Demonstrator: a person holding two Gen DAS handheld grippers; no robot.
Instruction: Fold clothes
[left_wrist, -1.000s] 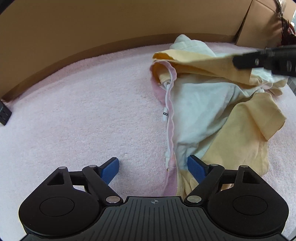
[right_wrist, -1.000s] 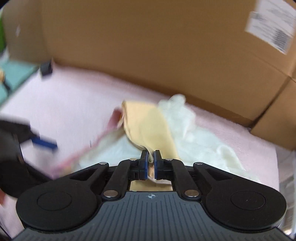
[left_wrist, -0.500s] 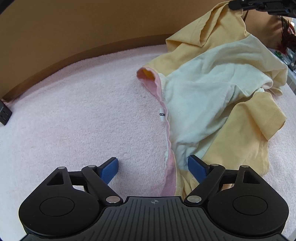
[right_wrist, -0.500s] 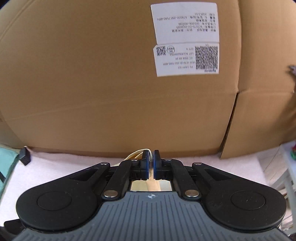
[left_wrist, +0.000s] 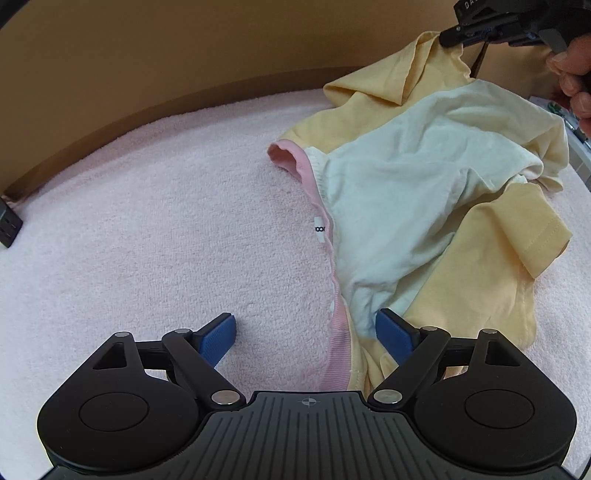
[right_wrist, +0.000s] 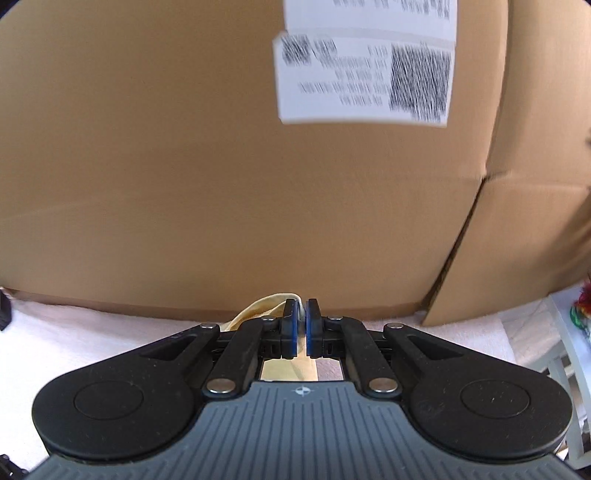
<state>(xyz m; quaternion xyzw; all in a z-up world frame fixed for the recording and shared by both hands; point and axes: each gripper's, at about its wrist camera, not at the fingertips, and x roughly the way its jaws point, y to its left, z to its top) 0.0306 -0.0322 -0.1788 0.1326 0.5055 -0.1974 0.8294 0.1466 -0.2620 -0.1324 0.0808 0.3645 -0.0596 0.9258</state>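
Note:
A yellow, pale green and pink-trimmed shirt (left_wrist: 417, 206) lies crumpled on the pink towel (left_wrist: 166, 221), right of centre in the left wrist view. My left gripper (left_wrist: 306, 334) hovers open over the shirt's pink hem (left_wrist: 338, 354), with one blue pad on each side and neither touching it. My right gripper (left_wrist: 448, 37), at the top right of that view, is shut on a yellow corner of the shirt and holds it raised. In the right wrist view the pads of the right gripper (right_wrist: 301, 323) pinch a fold of yellow cloth (right_wrist: 258, 308).
A cardboard box wall (right_wrist: 221, 166) with a white label (right_wrist: 365, 74) stands along the far edge of the towel. A small black object (left_wrist: 9, 225) sits at the left edge. A hand (left_wrist: 572, 74) shows at the top right. White furniture (right_wrist: 561, 332) stands to the right.
My right gripper has pulled the yellow corner up and away toward the cardboard wall, spreading the shirt open. The left gripper stayed where it was, open.

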